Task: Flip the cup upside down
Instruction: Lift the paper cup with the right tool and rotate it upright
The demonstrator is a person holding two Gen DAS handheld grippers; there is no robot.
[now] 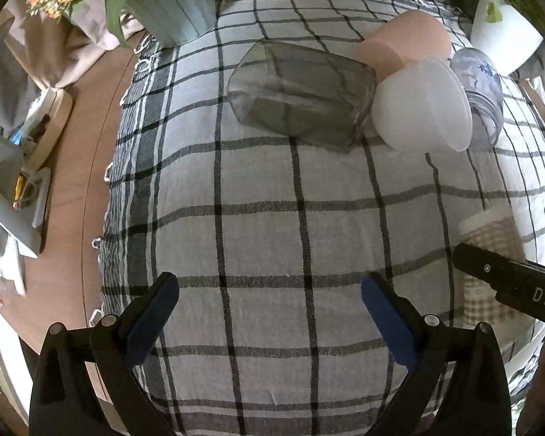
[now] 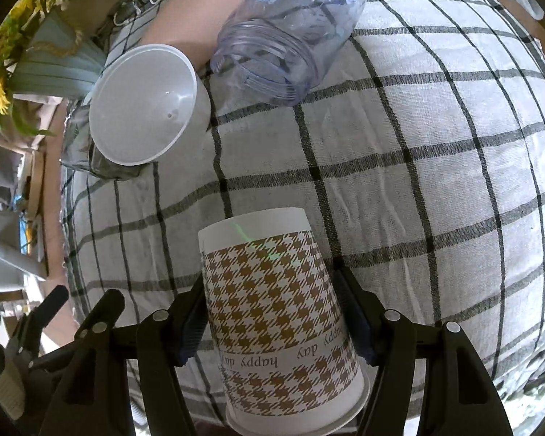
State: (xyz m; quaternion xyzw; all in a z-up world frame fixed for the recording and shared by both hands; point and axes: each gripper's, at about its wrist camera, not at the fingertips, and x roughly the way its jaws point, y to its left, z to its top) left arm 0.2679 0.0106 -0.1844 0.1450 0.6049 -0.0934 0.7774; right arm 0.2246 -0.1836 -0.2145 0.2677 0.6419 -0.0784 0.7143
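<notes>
A paper cup (image 2: 276,312) with a brown houndstooth print and the words "happy day" sits between the fingers of my right gripper (image 2: 272,312), which is shut on it. Its narrow base points away from the camera and its wide rim is nearest the camera. The same cup (image 1: 490,239) shows at the right edge of the left wrist view, behind a black finger (image 1: 505,276) of the right gripper. My left gripper (image 1: 269,309) is open and empty above the checked cloth (image 1: 265,196).
Several cups lie on their sides at the far end of the cloth: a dark clear glass (image 1: 301,94), a white plastic cup (image 1: 421,105), a pink cup (image 1: 403,40) and a clear bottle with blue print (image 2: 294,25). A flower pot (image 1: 170,7) stands at the back left. Clutter (image 1: 21,167) lies at the left.
</notes>
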